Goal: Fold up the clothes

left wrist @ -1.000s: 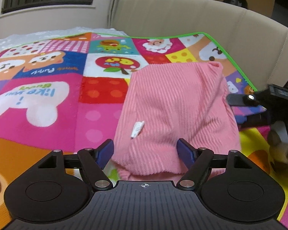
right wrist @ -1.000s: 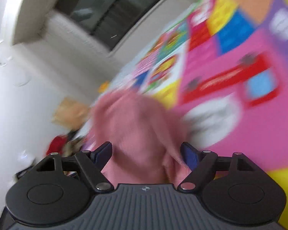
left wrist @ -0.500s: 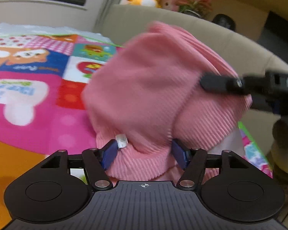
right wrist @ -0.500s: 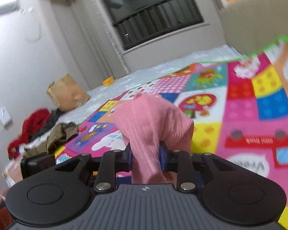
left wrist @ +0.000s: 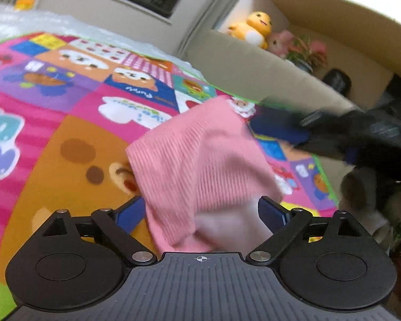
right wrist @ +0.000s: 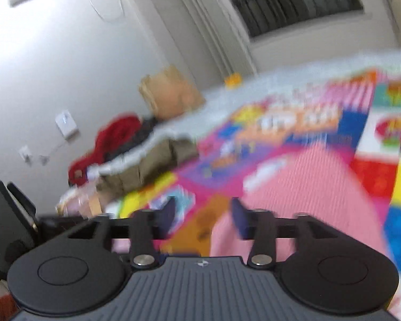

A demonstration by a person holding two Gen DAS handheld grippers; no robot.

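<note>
A pink ribbed garment [left wrist: 200,165] lies folded on the colourful play mat [left wrist: 66,133], right in front of my left gripper [left wrist: 200,211]. The left jaws are wide open, one on each side of its near edge, holding nothing. In the left wrist view the right gripper [left wrist: 342,136] hovers at the right, beside the garment's far corner. In the blurred right wrist view my right gripper [right wrist: 201,215] is open and empty, with the pink garment [right wrist: 307,200] just right of its right finger.
A beige sofa back [left wrist: 254,64] borders the mat's far side, with plush toys [left wrist: 256,29] on a shelf behind. A pile of red and olive clothes [right wrist: 136,155] and a brown paper bag [right wrist: 168,91] lie at the mat's far edge by the wall.
Both grippers lifted the garment and folded it over; the right gripper, shut on it half a second ago, has let go and pulled aside. The garment now lies on the mat.
</note>
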